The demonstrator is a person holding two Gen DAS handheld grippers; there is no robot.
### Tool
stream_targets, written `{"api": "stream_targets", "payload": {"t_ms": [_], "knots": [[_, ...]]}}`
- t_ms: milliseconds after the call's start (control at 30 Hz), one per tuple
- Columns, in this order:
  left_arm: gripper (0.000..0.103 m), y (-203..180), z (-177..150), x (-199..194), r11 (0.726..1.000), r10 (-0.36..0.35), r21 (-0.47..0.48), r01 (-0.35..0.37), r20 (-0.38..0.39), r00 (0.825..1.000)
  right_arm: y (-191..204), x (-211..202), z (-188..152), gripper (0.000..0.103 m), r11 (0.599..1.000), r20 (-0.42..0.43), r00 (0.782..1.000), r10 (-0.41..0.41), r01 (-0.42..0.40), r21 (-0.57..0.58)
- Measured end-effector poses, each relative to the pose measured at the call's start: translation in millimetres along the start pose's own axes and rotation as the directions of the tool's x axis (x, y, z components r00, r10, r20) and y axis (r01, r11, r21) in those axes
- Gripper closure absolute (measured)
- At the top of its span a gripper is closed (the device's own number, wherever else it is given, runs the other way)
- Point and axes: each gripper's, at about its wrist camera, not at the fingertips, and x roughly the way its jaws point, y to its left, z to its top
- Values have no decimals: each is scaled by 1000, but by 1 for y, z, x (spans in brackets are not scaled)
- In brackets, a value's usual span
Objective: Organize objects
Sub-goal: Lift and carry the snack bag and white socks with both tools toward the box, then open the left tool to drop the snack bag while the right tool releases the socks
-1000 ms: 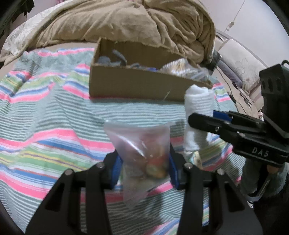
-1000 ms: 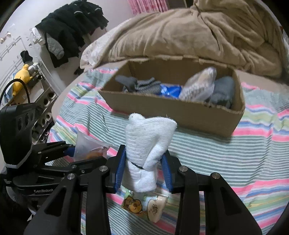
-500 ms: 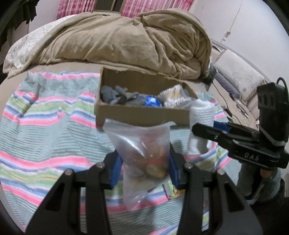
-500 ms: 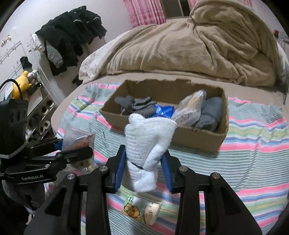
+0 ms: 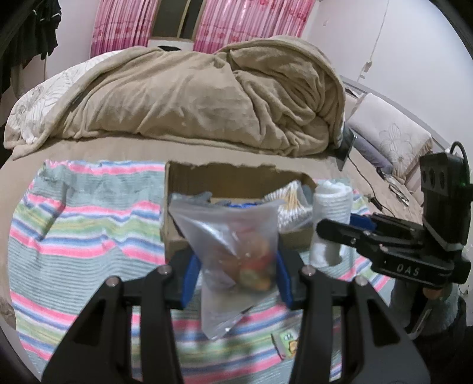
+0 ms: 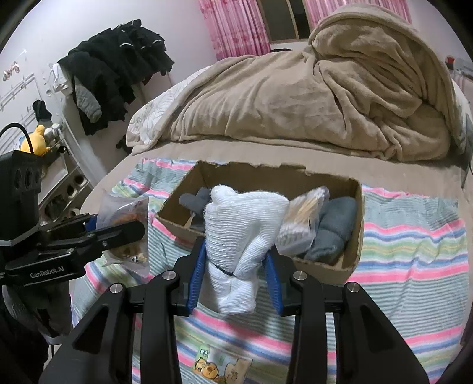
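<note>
step: hauling stuff to the cardboard box [image 6: 351,267] at 12 o'clock | left gripper [image 5: 235,276] pinching snack bag [image 5: 233,251], right gripper [image 6: 236,279] pinching white towel roll [image 6: 239,236] | next: prob get over the box, let go

Beige blanket [image 5: 207,97] lies heaped across the far part of the bed, w/ a white floral duvet [image 5: 35,97] showing under its left edge. Pink curtains [image 5: 236,26] hang behind it, either side of a dark window. Striped cloth [image 5: 74,224] (pink, green, blue, grey bands) is spread over the near part of the bed. Pale pillow [image 5: 393,141] w/ a flower outline sits at the right, near a dark cable. Black clothes [image 6: 118,65] hang in a bunch on the left wall; a yellow plush toy [image 6: 34,141] sits on a shelf below them.
</note>
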Motion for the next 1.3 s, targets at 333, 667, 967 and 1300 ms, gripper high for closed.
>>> {"api": "stream_targets", "payload": {"t_ms": [333, 667, 967, 1300], "knots": [[58, 0, 21, 14, 1000, 5, 15, -5, 32, 999, -6, 6, 23, 64, 1000, 29, 1000, 0, 0, -12], [58, 5, 35, 40, 1000, 5, 6, -5, 33, 999, -17, 21, 33, 64, 1000, 23, 1000, -2, 2, 0], [58, 16, 36, 82, 1000, 10, -25, -10, -22, 1000, -29, 48, 38, 64, 1000, -8, 1000, 11, -11, 14], [54, 27, 31, 115, 997, 36, -67, -43, -103, 994, -39, 74, 37, 63, 998, -47, 998, 41, -39, 44]]}}
